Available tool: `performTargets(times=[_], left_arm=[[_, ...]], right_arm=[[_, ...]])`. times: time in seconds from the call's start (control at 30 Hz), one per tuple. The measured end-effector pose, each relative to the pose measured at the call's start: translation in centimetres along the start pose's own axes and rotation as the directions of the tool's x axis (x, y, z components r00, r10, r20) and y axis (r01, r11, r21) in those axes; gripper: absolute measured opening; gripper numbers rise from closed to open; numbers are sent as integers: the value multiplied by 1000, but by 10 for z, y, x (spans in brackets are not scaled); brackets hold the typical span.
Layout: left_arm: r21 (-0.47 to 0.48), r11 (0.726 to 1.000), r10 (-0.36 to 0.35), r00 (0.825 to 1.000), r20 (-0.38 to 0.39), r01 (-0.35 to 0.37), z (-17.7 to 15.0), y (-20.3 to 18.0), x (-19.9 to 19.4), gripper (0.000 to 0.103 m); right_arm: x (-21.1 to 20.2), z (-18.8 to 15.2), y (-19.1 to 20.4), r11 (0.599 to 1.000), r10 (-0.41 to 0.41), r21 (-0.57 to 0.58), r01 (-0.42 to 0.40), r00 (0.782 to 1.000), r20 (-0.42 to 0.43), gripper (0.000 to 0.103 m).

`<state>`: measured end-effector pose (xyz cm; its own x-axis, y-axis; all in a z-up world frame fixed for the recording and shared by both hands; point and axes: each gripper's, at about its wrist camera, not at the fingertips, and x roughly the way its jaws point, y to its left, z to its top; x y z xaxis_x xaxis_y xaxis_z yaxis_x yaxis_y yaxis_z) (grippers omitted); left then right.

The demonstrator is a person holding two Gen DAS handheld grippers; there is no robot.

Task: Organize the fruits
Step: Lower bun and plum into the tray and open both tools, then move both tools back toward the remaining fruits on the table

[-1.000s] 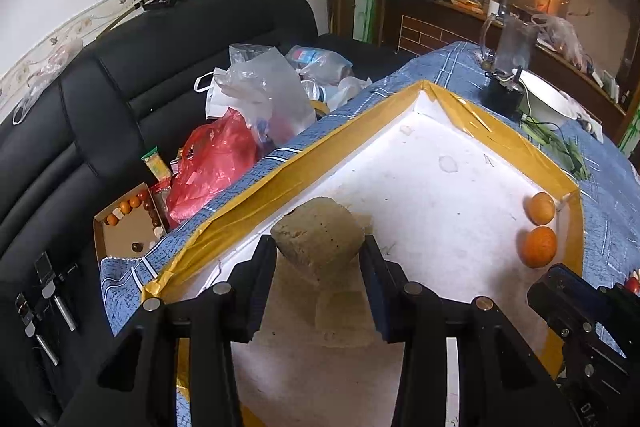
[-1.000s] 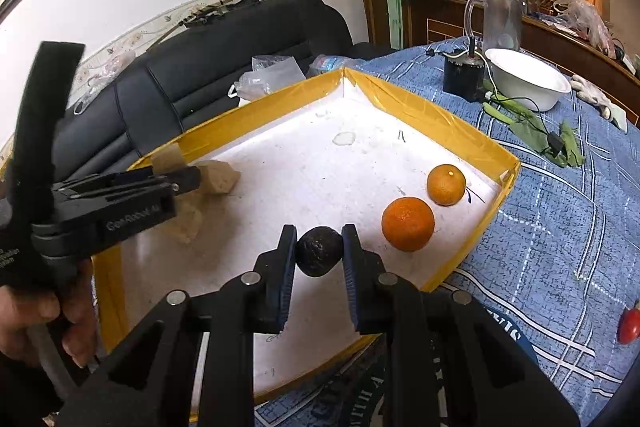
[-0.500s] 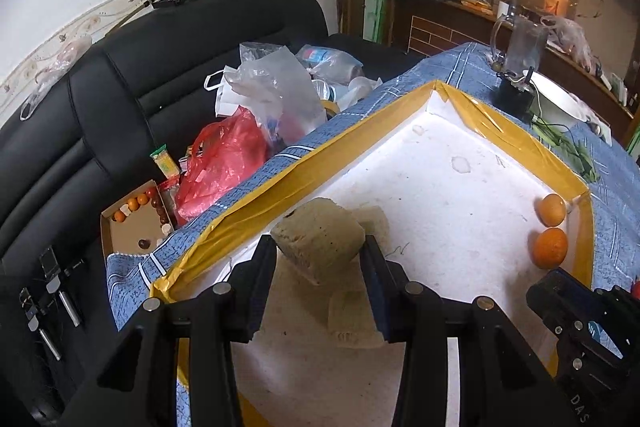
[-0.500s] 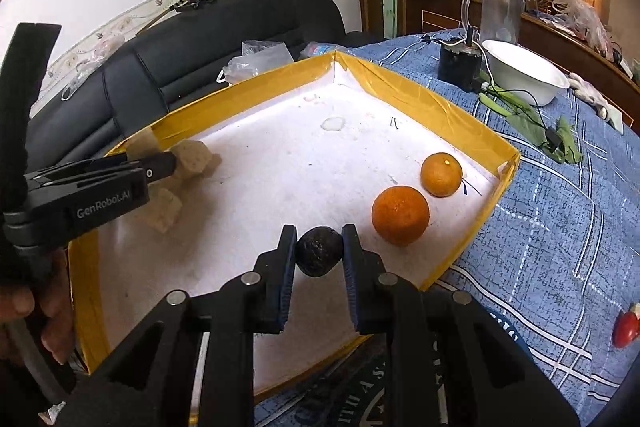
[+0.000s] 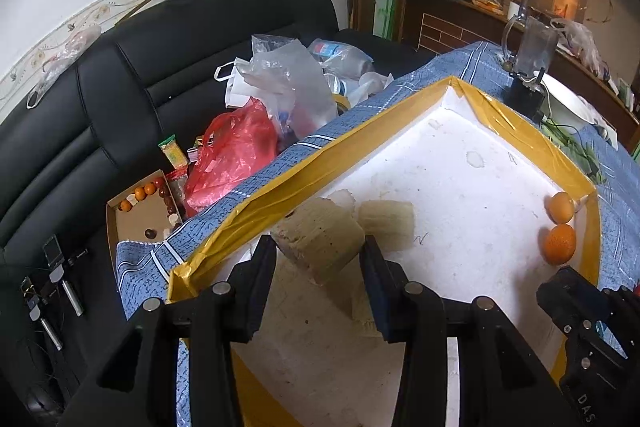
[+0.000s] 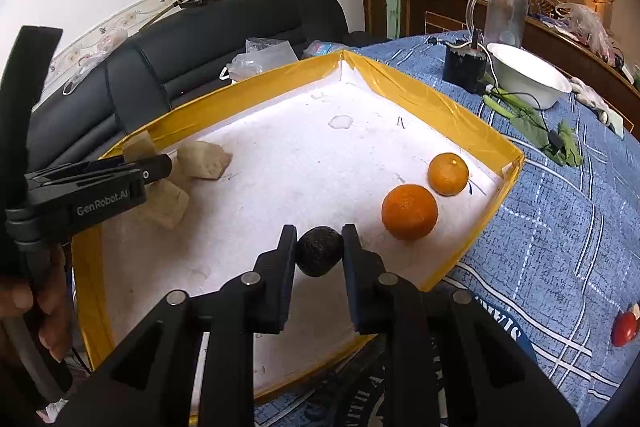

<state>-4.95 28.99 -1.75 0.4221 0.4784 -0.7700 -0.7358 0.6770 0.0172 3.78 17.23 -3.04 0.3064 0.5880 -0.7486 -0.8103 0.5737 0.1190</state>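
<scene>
My right gripper [image 6: 319,254] is clamped on a small dark fruit [image 6: 319,255], round with a rough, near-black skin, held just above the white floor at the tray's 6 o'clock edge in the right wrist view. At about 2 o'clock from it, near the fruit, lies a large orange [image 6: 409,211], and just beyond that a smaller orange [image 6: 448,173] with a pale stem dimple; the two sit close beside each other by the yellow rim. My left gripper [image 5: 320,255] is closed on a beige block [image 5: 318,242], porous and roughly cut. Another beige block [image 5: 386,229] rests on the floor just behind it at 1 o'clock, and one more block [image 6: 166,203] lies under the gripper at 9 o'clock in the right view. All of this is inside the tray [image 6: 436,107], white foam lined with yellow tape, standing on a blue checked cloth [image 6: 560,227]. Out at 2 o'clock on the cloth sits a white bowl [image 6: 528,77]; I cannot see into it
</scene>
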Motion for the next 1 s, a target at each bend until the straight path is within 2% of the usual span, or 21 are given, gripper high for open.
performTargets(times=[0.2,0.3,0.33,0.37,0.43,0.47,0.57,0.63,0.83,1.0], left_arm=[[-9,1000,1,1000,-2,-1,-1,2,-1,43],[-16,1000,-1,1000,-3,1,-2,4,-1,45],[-17,1000,5,1000,-3,-5,-2,5,-2,51],[-19,1000,10,1000,-2,-10,-2,6,-3,62],[-27,1000,-4,1000,7,4,-2,8,-7,69],[-28,1000,-10,1000,5,10,-2,8,-8,74],[-20,1000,-7,1000,7,7,-2,7,-13,78],[-22,1000,2,1000,8,-2,-2,6,-16,82],[-23,1000,-1,1000,31,2,-4,-1,-32,82],[4,999,-41,996,84,41,-8,-19,-53,83]], right_arm=[[-1,0,-1,1000,-12,-2,12,1000,-4,26],[-3,0,-1,1000,-25,-4,25,1000,-1,47],[-4,0,0,1000,-24,-4,24,1000,2,50],[-6,0,0,1000,-29,-7,29,1000,8,51],[-12,0,0,999,-46,-15,46,999,20,65],[-16,0,0,998,-53,-19,53,998,28,68],[-29,-2,0,997,-71,-40,73,996,45,80],[-38,-4,0,995,-85,-55,88,995,55,101],[-72,-16,-10,992,-114,-47,120,988,105,103],[-104,-33,-43,987,-154,58,148,979,133,103]])
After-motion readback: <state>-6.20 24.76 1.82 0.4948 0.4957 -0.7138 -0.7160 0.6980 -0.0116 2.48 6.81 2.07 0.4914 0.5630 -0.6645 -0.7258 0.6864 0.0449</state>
